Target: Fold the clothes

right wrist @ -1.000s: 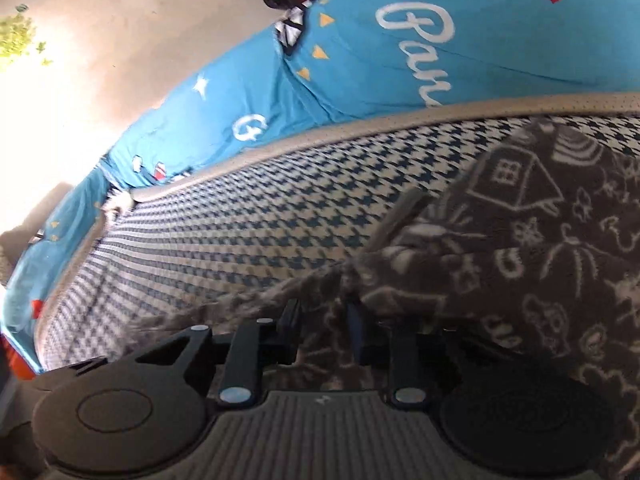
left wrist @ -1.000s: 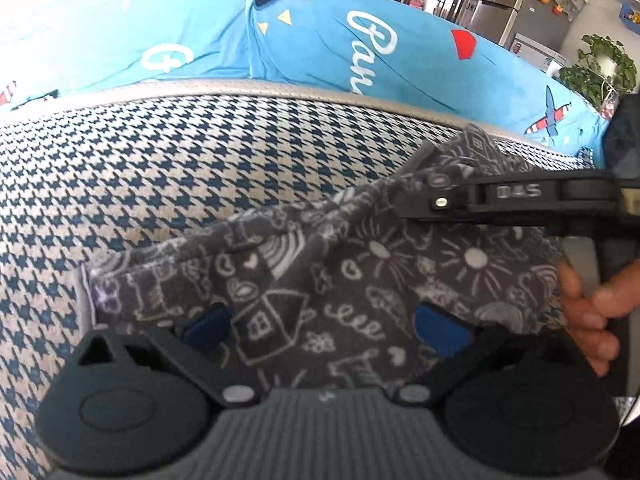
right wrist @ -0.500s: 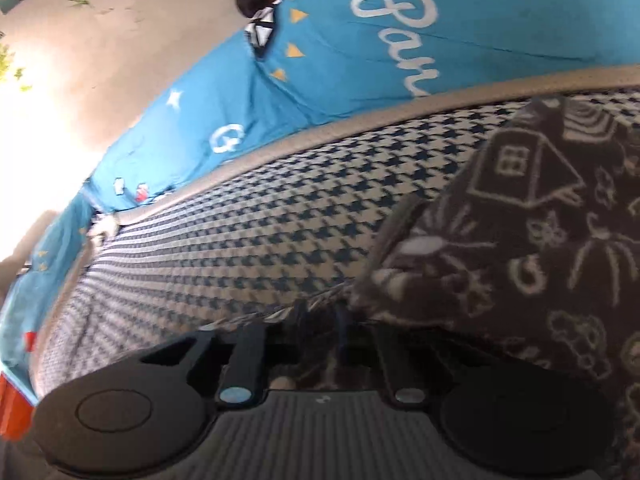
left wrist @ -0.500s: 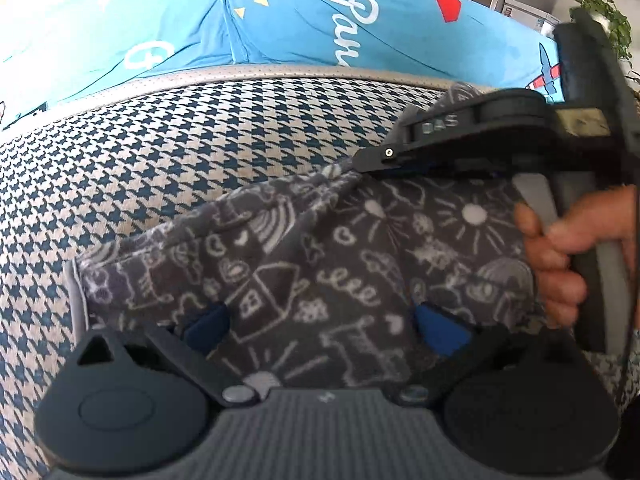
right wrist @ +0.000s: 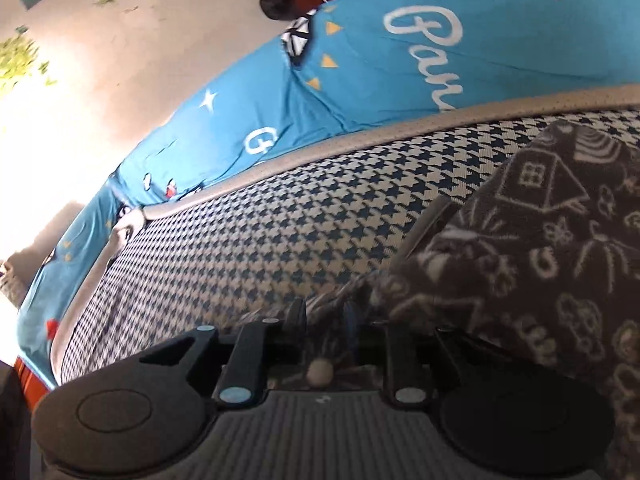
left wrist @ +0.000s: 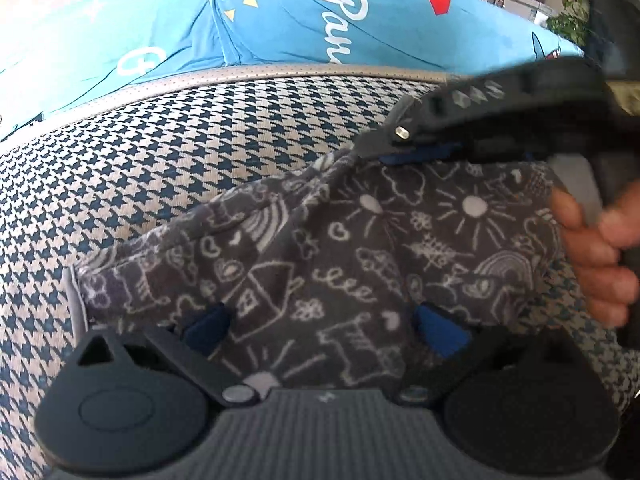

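Left wrist view — one grey garment point(left wrist: 320, 264), apparently two hand-held grippers.

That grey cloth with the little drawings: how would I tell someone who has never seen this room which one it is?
Find the houndstooth-patterned surface in front of the bright blue sheet. On it lies one dark grey fleecy garment, with the left tool open around its near edge and the right tool pinching another edge. Only it bears white doodles of houses, suns and hearts.
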Available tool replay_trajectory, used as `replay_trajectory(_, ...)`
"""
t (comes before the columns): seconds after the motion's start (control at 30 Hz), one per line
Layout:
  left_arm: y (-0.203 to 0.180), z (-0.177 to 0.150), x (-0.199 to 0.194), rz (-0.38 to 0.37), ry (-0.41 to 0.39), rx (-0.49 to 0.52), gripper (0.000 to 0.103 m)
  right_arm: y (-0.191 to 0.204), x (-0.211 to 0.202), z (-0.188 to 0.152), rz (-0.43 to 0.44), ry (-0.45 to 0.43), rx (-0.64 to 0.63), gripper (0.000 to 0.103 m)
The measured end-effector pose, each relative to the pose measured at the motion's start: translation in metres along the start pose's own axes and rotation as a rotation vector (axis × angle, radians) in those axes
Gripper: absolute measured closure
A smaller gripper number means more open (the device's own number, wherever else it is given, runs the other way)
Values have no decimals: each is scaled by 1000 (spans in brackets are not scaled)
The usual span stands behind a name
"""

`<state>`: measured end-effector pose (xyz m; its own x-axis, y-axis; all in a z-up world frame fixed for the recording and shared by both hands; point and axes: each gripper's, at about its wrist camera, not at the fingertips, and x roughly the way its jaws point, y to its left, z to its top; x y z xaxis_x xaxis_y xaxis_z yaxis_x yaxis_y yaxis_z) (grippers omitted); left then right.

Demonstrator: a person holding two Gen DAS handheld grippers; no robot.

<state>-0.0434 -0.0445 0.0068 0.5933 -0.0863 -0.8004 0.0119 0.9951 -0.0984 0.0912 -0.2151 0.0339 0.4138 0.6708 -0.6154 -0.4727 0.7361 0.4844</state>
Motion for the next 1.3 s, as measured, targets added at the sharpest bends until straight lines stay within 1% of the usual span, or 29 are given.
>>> replay_trajectory(0.1, 0, 4, 4, -4, -10, -15, 0, 1, -12, -7, -4, 10, 16, 81)
replay_trajectory(0.3, -1, 6, 4, 20, -16, -19, 0, -1, -42, -27, -1, 2, 50, 81)
replay_trajectory(0.53, -5, 5, 9, 42, -2, -6, 0, -8, -70, -57, -6, 2, 115, 81)
replay_trajectory(0.63, -8, 5, 13, 53, 1, 6, 0, -13, -63, -65, -41, 26, 125, 82)
replay_trajectory(0.67, -9, 4, 15, 57, 2, 12, 0, -15, -60, -68, -51, 32, 126, 86)
replay_trajectory(0.8, -13, 4, 18, 72, 1, 28, 0, -18, -53, -75, -82, 46, 123, 86)
replay_trajectory(0.93, -10, 2, 10, 60, -13, 1, 0, -18, -57, -77, -82, 26, 146, 86)
replay_trajectory(0.97, -9, 2, 7, 56, -19, -9, 0, -17, -60, -77, -78, 15, 146, 84)
replay_trajectory(1.1, -8, -3, -6, 44, -48, -49, 0, -7, -79, -77, -54, -42, 94, 81)
replay_trajectory(1.17, -9, -7, -11, 48, -60, -58, 0, -7, -86, -79, -32, -63, 100, 80)
replay_trajectory(1.3, -12, -15, -18, 60, -64, -71, 0, -15, -82, -84, -67, -39, 137, 79)
